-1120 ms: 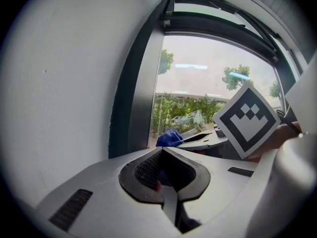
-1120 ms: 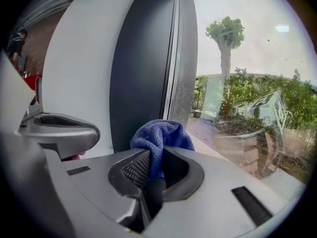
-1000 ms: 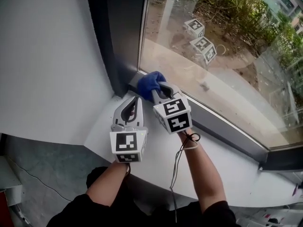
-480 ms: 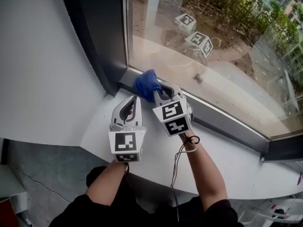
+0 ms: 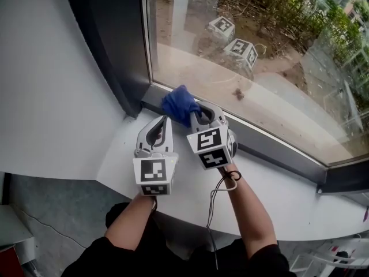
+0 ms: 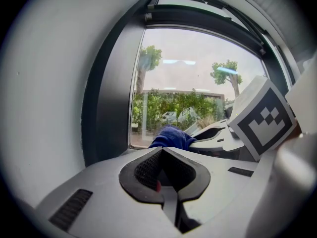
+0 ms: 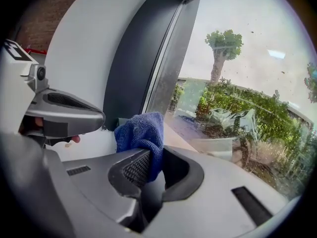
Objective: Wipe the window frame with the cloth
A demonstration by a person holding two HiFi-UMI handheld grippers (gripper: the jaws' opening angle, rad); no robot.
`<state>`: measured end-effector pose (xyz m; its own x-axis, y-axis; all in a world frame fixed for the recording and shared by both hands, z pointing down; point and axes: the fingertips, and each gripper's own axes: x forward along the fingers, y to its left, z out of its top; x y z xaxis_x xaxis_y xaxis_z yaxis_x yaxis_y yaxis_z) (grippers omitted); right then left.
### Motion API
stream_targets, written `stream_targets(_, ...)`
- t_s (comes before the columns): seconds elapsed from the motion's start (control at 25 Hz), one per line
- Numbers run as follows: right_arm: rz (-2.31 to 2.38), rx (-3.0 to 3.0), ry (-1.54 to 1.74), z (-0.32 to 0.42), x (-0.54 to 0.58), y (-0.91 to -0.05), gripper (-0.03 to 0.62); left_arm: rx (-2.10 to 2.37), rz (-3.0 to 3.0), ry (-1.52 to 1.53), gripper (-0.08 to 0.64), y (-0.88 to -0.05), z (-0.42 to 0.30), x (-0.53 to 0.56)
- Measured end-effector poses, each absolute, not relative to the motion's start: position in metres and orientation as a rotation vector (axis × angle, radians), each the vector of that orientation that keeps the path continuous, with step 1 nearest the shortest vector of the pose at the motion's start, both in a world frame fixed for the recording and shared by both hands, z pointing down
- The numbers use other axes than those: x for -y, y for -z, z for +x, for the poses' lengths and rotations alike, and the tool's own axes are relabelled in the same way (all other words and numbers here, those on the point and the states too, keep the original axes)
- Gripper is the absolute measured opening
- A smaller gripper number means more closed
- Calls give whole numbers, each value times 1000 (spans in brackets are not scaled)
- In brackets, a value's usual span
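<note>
The left claw (image 5: 164, 122) and the right claw (image 5: 198, 109) share smooth, pale grey moulded shells with dark slotted vents (image 6: 72, 208). Their jaws are lined in black, with mesh-textured pads (image 6: 146, 168). Each carries a white cube (image 5: 154, 176) printed with black square markers. A thin black cable (image 5: 214, 198) loops at the right wrist. The sleeves (image 5: 104, 258) are black and end above the elbows.

Cloth (image 5: 180, 105) slightly rightward along window frame (image 5: 271, 152).
</note>
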<state>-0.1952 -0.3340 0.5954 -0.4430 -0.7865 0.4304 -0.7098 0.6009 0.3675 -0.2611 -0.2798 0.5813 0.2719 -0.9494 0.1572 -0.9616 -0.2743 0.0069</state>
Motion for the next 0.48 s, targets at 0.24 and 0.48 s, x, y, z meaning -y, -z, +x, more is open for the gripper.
stream_targets(0.24,1226,2118,377,-185,334,-590,23,1813,2441,-170,5,-582,-254,284)
stream_targets(0.48,1170,1794,784,-177,333,-587,23,1809,2441,-168,5,-583,-253,286)
